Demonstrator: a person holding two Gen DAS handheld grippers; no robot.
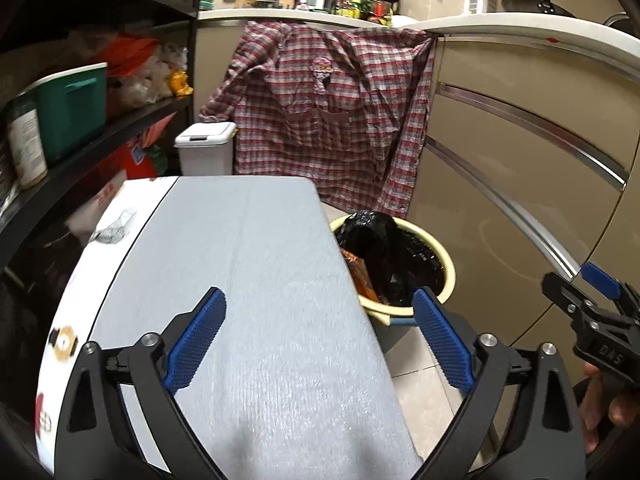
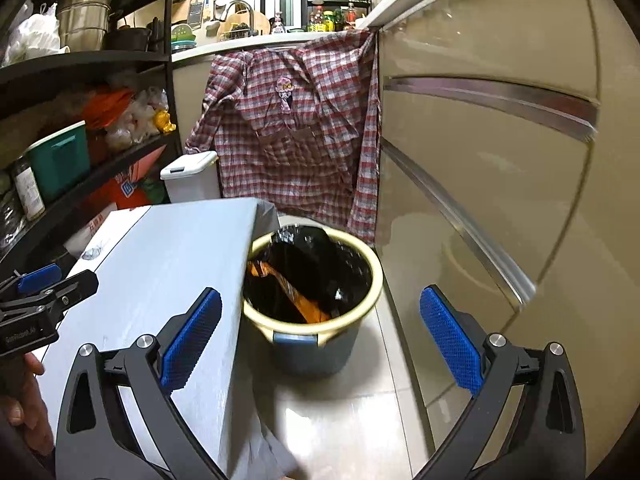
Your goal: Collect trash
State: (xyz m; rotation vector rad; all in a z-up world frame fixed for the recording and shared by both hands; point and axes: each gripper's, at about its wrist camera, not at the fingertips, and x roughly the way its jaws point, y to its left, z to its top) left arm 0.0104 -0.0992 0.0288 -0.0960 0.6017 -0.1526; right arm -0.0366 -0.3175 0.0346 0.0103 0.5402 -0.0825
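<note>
Left wrist view shows our left gripper [image 1: 320, 332] spread wide with nothing between its blue pads [image 1: 196, 340], poised above a grey cloth-covered table [image 1: 256, 280]. Just past the table's right edge sits the trash bin [image 1: 448, 276], a yellow-rimmed bucket lined with a black bag [image 1: 384, 248], with an orange wrapper [image 1: 362, 276] lying inside against the near wall. Our right gripper [image 2: 320, 340] is equally wide apart and empty, hanging over the bin and the tiled floor [image 2: 352, 420] between the table and the beige cabinet fronts [image 2: 500, 160]. In the right wrist view the bin shows its grey body, and the wrapper [image 2: 296, 300] rests inside the liner. A plaid shirt [image 1: 332, 120] hangs from the counter edge behind the bin, a small white lidded bin [image 1: 206, 148] stands beside it, and dark shelves [image 1: 100, 152] with a green tub [image 1: 72, 108] line the left.
</note>
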